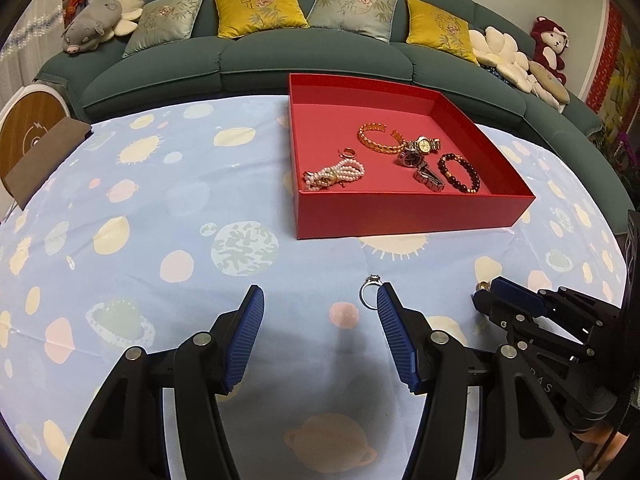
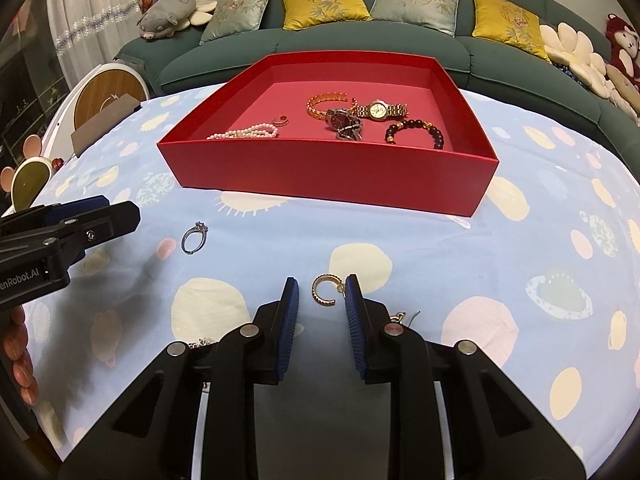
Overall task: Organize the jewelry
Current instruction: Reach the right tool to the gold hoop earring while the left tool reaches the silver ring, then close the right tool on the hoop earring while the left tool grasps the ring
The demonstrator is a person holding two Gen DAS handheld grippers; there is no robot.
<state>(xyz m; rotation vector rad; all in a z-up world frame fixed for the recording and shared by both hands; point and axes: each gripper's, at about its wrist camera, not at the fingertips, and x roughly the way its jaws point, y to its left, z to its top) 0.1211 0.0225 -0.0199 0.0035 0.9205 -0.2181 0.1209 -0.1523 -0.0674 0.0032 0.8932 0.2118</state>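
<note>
A: How far along?

B: Mostly done: bracelets, watches and pearls lie inside the red box [image 2: 328, 176].

A: What's left?

B: In front of the box, a gold earring [image 2: 326, 290] sits between the right gripper [image 2: 322, 296]'s unclenched pads, and a silver ring [image 1: 371, 291] lies just beside the released, empty left gripper [image 1: 320, 304]. Perhaps more lies under the right gripper; that part's hidden.

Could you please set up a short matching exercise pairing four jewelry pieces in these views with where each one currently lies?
Things:
1. pearl strand
2. silver ring
3. gold hoop earring
4. dark bead bracelet

Places:
A. on the cloth between the right tongs' pads
B. in the red box, left part
C. on the cloth beside a finger of the left tongs
D. in the red box, right part

Pairs: 1-B, 2-C, 3-A, 4-D
</note>
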